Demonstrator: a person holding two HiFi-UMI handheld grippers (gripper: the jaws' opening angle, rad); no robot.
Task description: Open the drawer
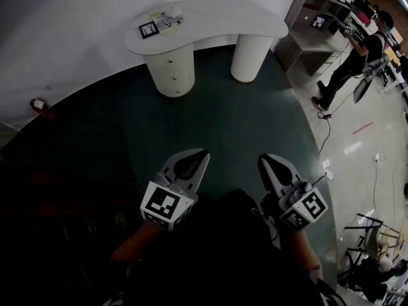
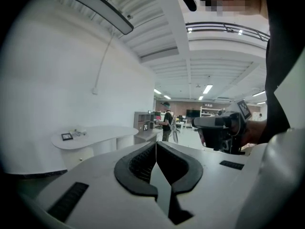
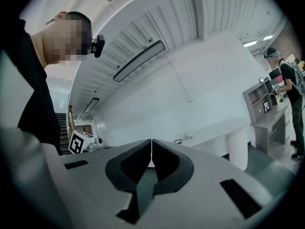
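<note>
**Fig.** Head view, both grippers low in frame, held side by side above a dark green floor (image 1: 217, 120).

(a) Left gripper (image 1: 203, 153): jaws pressed together, nothing betw. the pads.

(b) Right gripper (image 1: 262, 159): jaws likewise closed tip to tip, empty. It sits just right of (a), and both point toward the desk.

(c) White curved desk (image 1: 217, 18) against the white wall, at top of frame, well apart from both grippers, w/ open floor in betw. It rests on two round pedestals.

(d) Drawer pedestal (image 1: 171, 69), the left one: small knobs stacked on its front mark the drawers (image 1: 170, 58), all shut. It lies ahead of (a) and slightly left of its line; (b) lines up more w/ the plain pedestal (image 1: 250, 55).

(e) Desk top: a framed marker card (image 1: 149, 29) and a few small items (image 1: 168, 18), too small to identify.

(f) Background, right: grey shelf unit (image 1: 317, 23) and a standing person (image 1: 357, 53).
</note>
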